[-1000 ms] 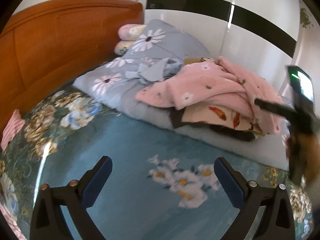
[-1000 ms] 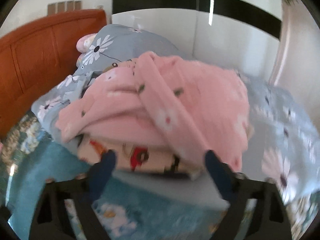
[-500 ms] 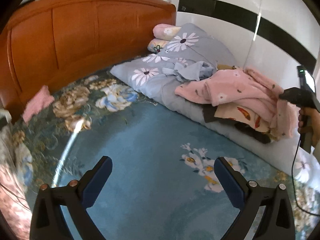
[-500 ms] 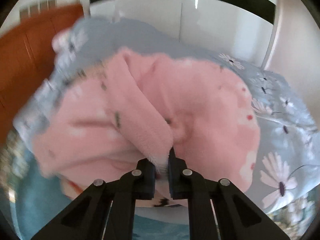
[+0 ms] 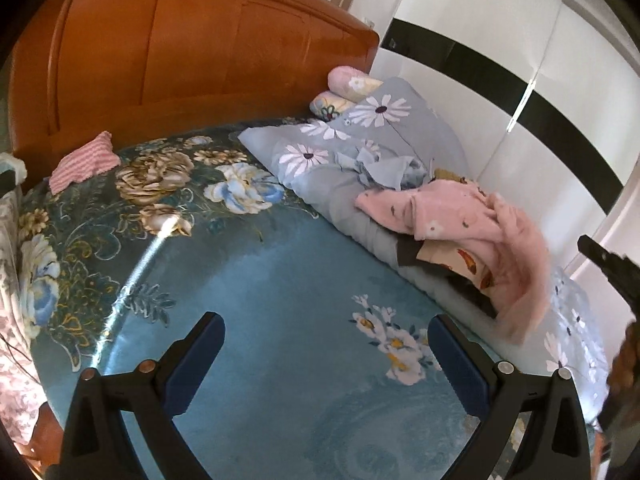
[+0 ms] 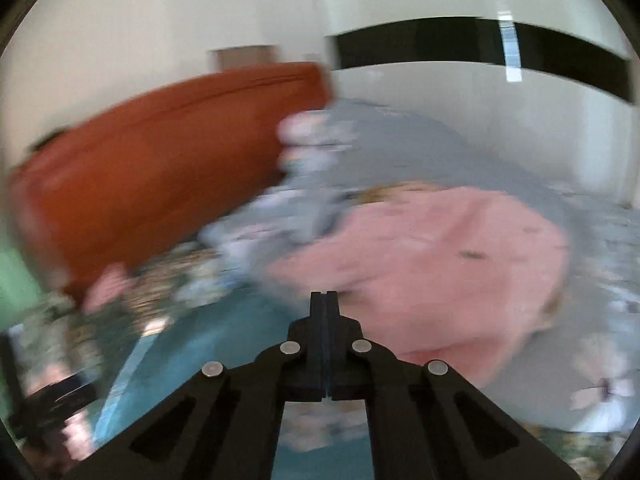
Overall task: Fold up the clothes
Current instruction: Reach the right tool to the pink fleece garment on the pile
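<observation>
A bed with a blue floral bedspread [image 5: 288,280] fills the room, an orange wooden headboard [image 5: 192,60] behind it and a grey daisy-print quilt [image 5: 360,140] bunched along the far side. On that quilt lies the pink fleece garment [image 5: 472,220] — crumpled over a patterned cloth [image 5: 460,260]. The left gripper [image 5: 326,360] hangs spread above bare bedspread; the right gripper [image 6: 325,304] has its jaws pressed flat together — nothing visible between them.
</observation>
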A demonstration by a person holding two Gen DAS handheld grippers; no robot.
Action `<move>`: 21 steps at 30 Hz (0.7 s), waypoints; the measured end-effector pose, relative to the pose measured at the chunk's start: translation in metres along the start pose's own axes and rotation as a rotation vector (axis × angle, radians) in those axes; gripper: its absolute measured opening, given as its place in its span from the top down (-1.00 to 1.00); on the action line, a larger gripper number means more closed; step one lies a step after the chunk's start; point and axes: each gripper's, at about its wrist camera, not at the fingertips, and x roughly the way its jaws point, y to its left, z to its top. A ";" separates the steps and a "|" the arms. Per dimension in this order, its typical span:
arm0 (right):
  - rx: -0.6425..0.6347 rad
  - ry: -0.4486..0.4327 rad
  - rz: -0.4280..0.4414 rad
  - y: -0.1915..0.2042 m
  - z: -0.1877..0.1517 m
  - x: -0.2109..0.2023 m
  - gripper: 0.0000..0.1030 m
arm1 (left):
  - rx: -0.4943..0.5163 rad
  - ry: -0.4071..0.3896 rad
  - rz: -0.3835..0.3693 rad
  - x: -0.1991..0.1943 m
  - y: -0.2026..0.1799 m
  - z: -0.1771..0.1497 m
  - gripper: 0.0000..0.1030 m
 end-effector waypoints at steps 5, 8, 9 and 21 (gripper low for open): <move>-0.240 0.020 0.061 0.090 -0.028 -0.001 1.00 | -0.035 -0.010 -0.008 -0.022 0.019 -0.006 -1.00; -0.232 0.075 0.011 0.094 -0.036 0.019 1.00 | -0.029 -0.008 0.008 -0.028 0.026 -0.010 -1.00; -0.220 0.085 -0.023 0.089 -0.038 0.024 1.00 | -0.031 -0.006 0.010 -0.030 0.029 -0.012 -1.00; 0.090 0.094 -0.399 -0.042 -0.027 0.048 -0.44 | -0.043 0.076 0.013 -0.006 0.028 -0.028 -1.00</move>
